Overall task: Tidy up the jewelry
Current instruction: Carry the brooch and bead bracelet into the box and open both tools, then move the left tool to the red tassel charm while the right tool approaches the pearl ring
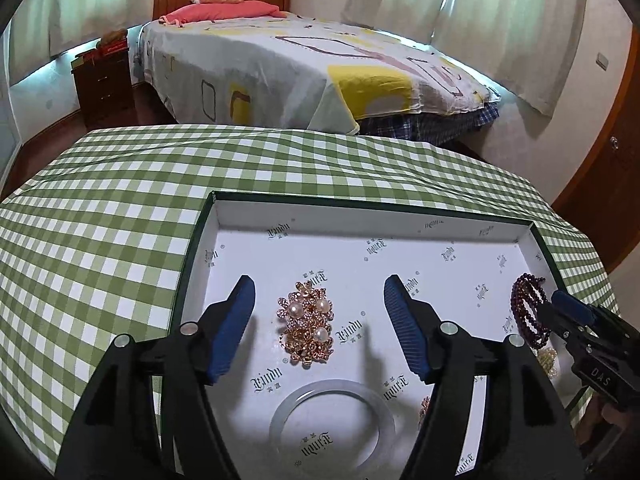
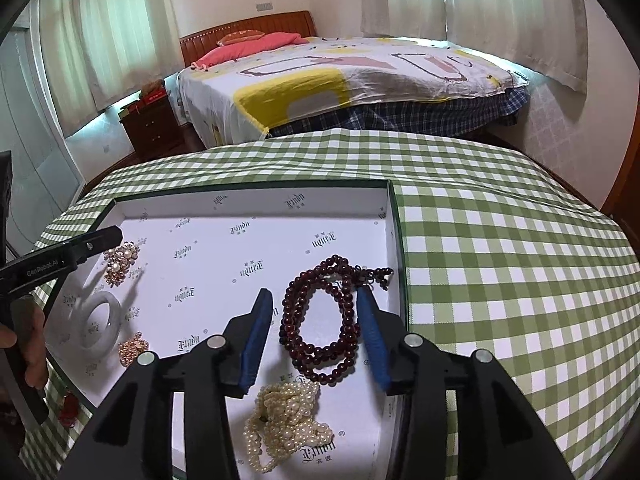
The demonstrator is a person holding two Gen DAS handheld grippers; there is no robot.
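A shallow white box with a dark green rim lies on the checked table. My left gripper is open above a gold and pearl brooch, its jaws on either side of it. A pale jade bangle lies nearer. My right gripper is open over a dark red bead string, with nothing held. A cream pearl strand lies below it. A small rose-gold piece lies by the bangle.
The table wears a green and white checked cloth. A small red object lies on the cloth outside the box's near left corner. A bed and a nightstand stand beyond the table.
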